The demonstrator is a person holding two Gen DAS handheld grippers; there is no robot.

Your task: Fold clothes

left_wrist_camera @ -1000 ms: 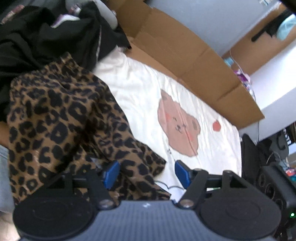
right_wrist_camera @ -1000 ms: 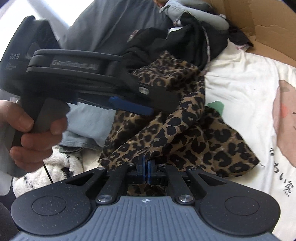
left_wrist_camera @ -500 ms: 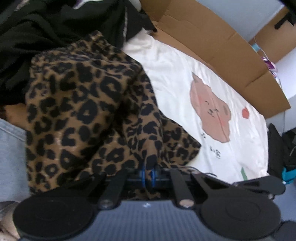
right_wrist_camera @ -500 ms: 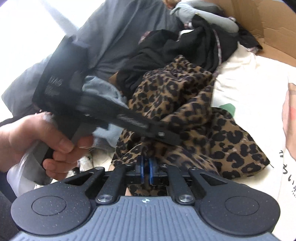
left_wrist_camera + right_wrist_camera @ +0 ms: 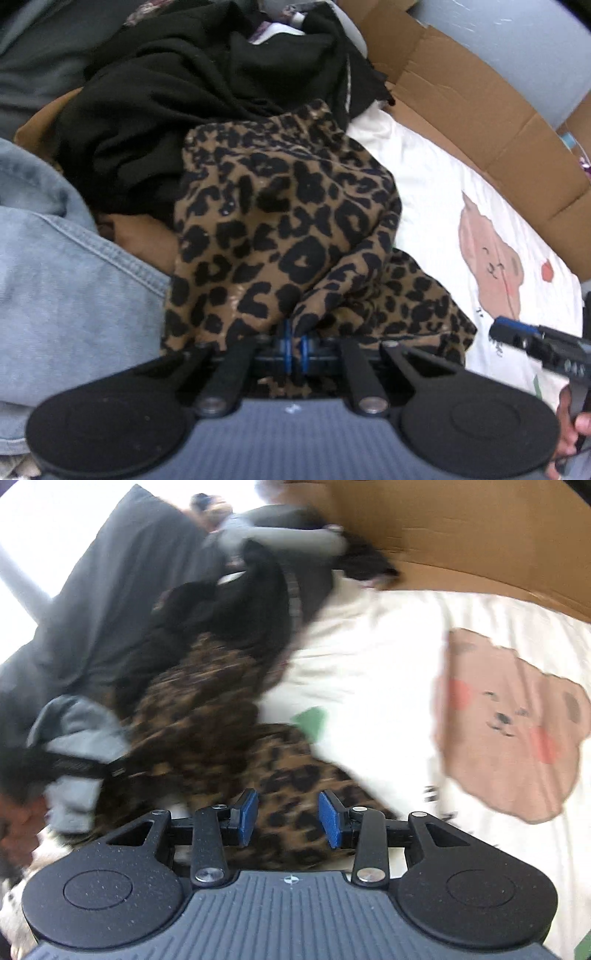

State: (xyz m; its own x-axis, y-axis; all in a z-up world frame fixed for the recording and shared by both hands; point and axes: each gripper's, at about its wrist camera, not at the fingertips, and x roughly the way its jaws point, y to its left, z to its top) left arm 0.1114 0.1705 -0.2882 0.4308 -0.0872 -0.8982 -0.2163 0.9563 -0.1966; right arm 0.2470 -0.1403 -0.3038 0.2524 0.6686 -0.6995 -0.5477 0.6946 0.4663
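Note:
A leopard-print garment (image 5: 280, 229) lies crumpled on the cream sheet. My left gripper (image 5: 294, 343) is shut on a raised fold of it at its near edge. In the right wrist view the picture is blurred. There my right gripper (image 5: 288, 819) hangs over the garment's (image 5: 207, 716) near corner with its jaws opening. The blue pads (image 5: 247, 818) stand apart and the cloth lies under the gap without being pressed. The right gripper (image 5: 517, 334) also pokes in at the right edge of the left wrist view. The left gripper (image 5: 77, 766) shows as a dark blur at the left.
A heap of black clothes (image 5: 184, 92) lies behind the leopard garment, light denim (image 5: 55, 277) to its left. The cream sheet (image 5: 424, 192) with a bear print (image 5: 509, 723) spreads to the right, bordered by flattened cardboard (image 5: 480, 110). A hand (image 5: 569, 424) holds the right gripper.
My left gripper closed on a fold of the leopard garment and moved in over it. My right gripper let go of the garment's edge, opened, and swung right toward the bear print.

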